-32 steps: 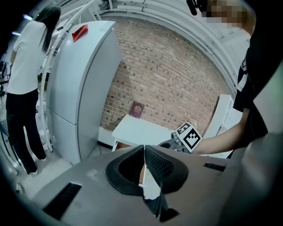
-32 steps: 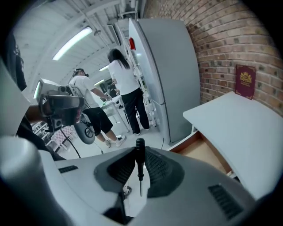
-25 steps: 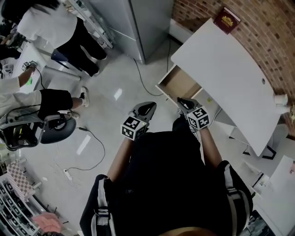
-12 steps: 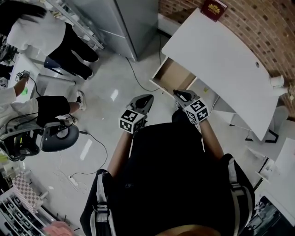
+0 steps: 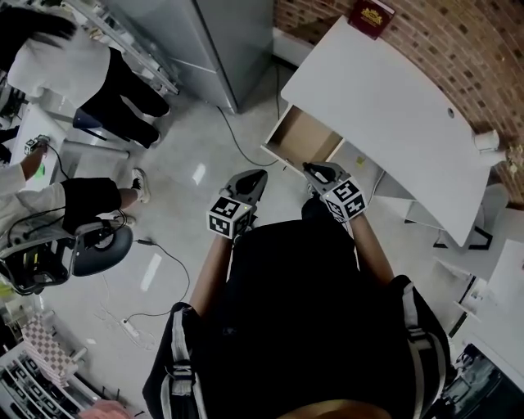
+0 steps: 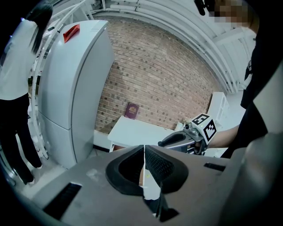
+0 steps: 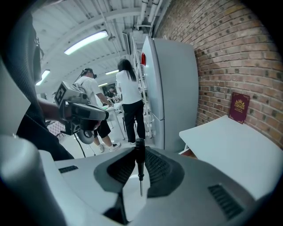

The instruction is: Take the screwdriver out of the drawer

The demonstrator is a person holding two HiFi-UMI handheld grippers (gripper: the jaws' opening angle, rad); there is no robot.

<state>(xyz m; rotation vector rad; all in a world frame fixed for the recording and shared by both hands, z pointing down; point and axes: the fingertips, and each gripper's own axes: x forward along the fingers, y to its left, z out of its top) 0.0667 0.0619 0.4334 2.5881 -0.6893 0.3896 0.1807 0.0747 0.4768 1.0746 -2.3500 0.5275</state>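
Observation:
In the right gripper view a small black-handled screwdriver (image 7: 139,165) stands upright between the jaws, its metal tip pointing down; my right gripper (image 7: 140,164) is shut on it. From the head view that right gripper (image 5: 315,172) hovers just in front of the open wooden drawer (image 5: 301,137) of the white desk (image 5: 385,98). The drawer's visible floor looks bare. My left gripper (image 5: 252,180) is held over the floor to the left of the drawer, and its jaws (image 6: 144,164) meet with nothing between them.
A dark red booklet (image 5: 372,14) lies on the desk's far corner. A grey refrigerator (image 5: 205,37) stands left of the desk, a cable (image 5: 237,143) trails on the floor. People (image 5: 90,61) and an office chair (image 5: 74,250) are at the left.
The head view has shifted, so the desk and drawer sit higher and further left in frame. Both grippers keep their pose before the drawer, the right one a little nearer its front.

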